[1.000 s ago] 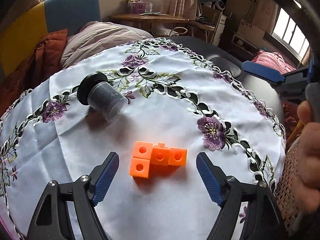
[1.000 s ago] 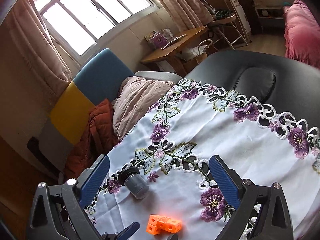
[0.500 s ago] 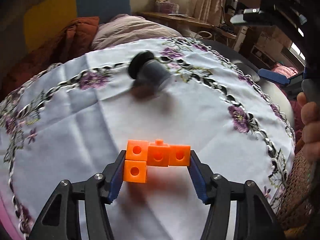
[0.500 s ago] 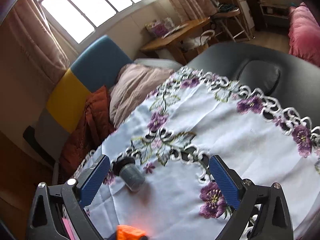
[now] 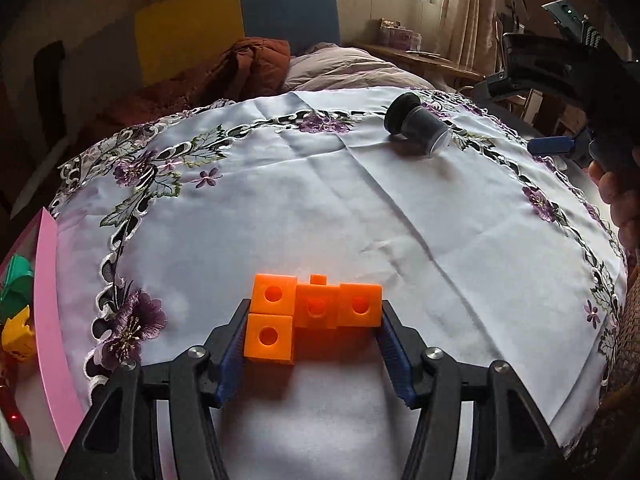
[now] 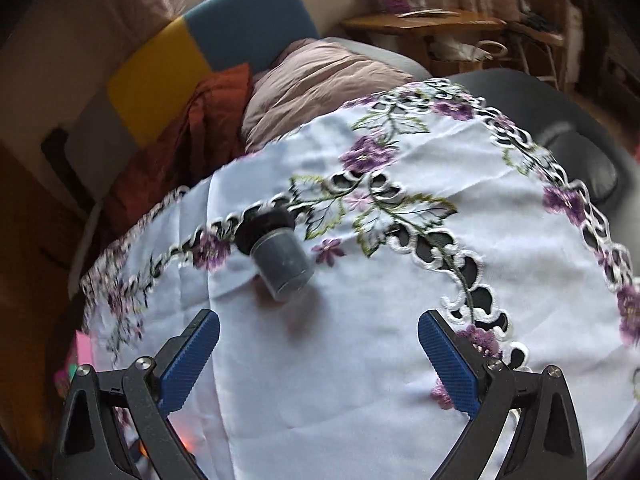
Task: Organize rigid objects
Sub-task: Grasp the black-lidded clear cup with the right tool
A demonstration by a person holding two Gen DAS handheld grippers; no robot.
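Note:
An orange block piece [image 5: 314,312] made of several joined cubes sits between the blue pads of my left gripper [image 5: 312,332], which is shut on it above the white embroidered tablecloth [image 5: 320,200]. A dark grey jar with a black lid [image 5: 418,124] lies on its side at the far right of the cloth. In the right wrist view the same jar [image 6: 280,260] lies just ahead of my right gripper [image 6: 320,360], whose blue pads stand wide apart with nothing between them. That right gripper [image 5: 560,144] also shows at the right edge of the left wrist view, held by a hand [image 5: 620,200].
A pink-rimmed box [image 5: 48,320] with green and yellow toys stands at the cloth's left edge. Behind the table are a sofa with a rust-red blanket [image 5: 248,64] and a pale cushion [image 5: 344,68], and a wooden desk [image 6: 420,24]. A black padded surface [image 6: 580,152] lies under the cloth at right.
My left gripper closed on the orange block piece and carried it leftward; the pink box has come into view. The right gripper swung down closer to the jar.

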